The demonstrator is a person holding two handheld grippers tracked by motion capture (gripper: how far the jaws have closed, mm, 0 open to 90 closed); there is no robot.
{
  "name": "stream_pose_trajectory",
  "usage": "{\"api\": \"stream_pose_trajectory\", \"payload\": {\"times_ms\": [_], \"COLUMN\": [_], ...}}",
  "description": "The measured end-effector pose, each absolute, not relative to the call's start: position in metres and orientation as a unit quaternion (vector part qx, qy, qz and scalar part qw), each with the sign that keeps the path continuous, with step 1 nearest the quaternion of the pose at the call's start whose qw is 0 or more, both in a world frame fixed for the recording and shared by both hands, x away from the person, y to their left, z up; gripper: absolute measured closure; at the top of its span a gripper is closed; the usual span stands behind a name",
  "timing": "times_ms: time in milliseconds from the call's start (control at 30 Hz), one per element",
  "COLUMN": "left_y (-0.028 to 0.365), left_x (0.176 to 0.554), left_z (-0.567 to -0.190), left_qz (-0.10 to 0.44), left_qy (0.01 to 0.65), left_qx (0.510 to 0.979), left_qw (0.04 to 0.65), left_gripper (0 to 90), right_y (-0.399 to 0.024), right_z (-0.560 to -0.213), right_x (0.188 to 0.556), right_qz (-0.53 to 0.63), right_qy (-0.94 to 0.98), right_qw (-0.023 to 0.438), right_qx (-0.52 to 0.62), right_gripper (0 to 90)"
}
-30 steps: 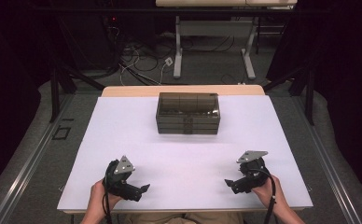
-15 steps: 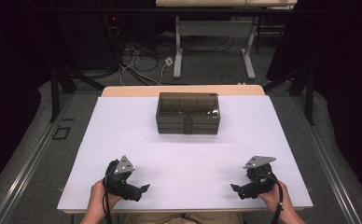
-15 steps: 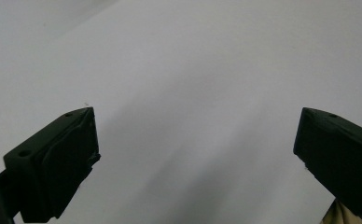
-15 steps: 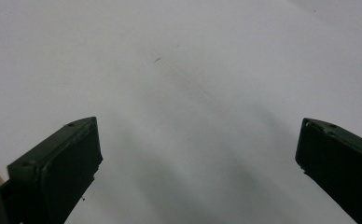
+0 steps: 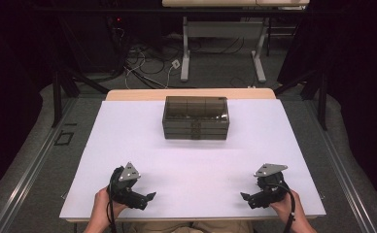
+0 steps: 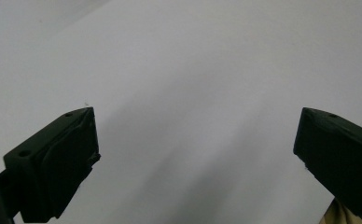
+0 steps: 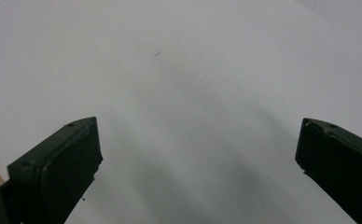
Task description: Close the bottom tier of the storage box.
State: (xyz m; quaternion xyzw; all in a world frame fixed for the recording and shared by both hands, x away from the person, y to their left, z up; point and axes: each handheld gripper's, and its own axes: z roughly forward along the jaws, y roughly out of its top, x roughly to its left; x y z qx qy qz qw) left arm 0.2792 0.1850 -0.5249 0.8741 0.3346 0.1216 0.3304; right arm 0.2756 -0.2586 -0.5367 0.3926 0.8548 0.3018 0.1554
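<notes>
Grippers both sit low at my edge of the table. High view: left gripper (image 5: 147, 198) near the front-left of the white sheet (image 5: 191, 160), tips pointing inward to centre; my left hand (image 5: 101, 206) wraps its grip. Right gripper (image 5: 245, 198) near the front-right, tips also pointing inward, right hand (image 5: 286, 206) on it. Box (image 5: 196, 118), dark and see-through, sits at the far middle of the sheet, well apart from both. Left gripper view: left gripper (image 6: 193, 154) has jaws wide apart, nothing between them, bare sheet (image 6: 193, 70) below. Right gripper view: right gripper (image 7: 198, 158) also spread wide and empty, plain sheet (image 7: 184, 70) underneath with a faint speck.
</notes>
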Motion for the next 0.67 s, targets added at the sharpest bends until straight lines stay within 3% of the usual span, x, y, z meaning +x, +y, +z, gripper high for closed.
{"api": "stream_pose_trajectory", "payload": {"times_ms": [667], "left_y": [0.1837], "left_x": [0.2821], "left_z": [-0.5267], "left_qz": [0.116], "left_qy": [0.334], "left_qx": [0.877], "left_qw": [0.325], "left_gripper": [0.0], "right_y": [-0.2612], "right_z": [-0.5378], "right_x": [0.276], "right_qz": [0.299], "right_qy": [0.858], "right_qw": [0.159], "right_qx": [0.386], "right_gripper": [0.0]}}
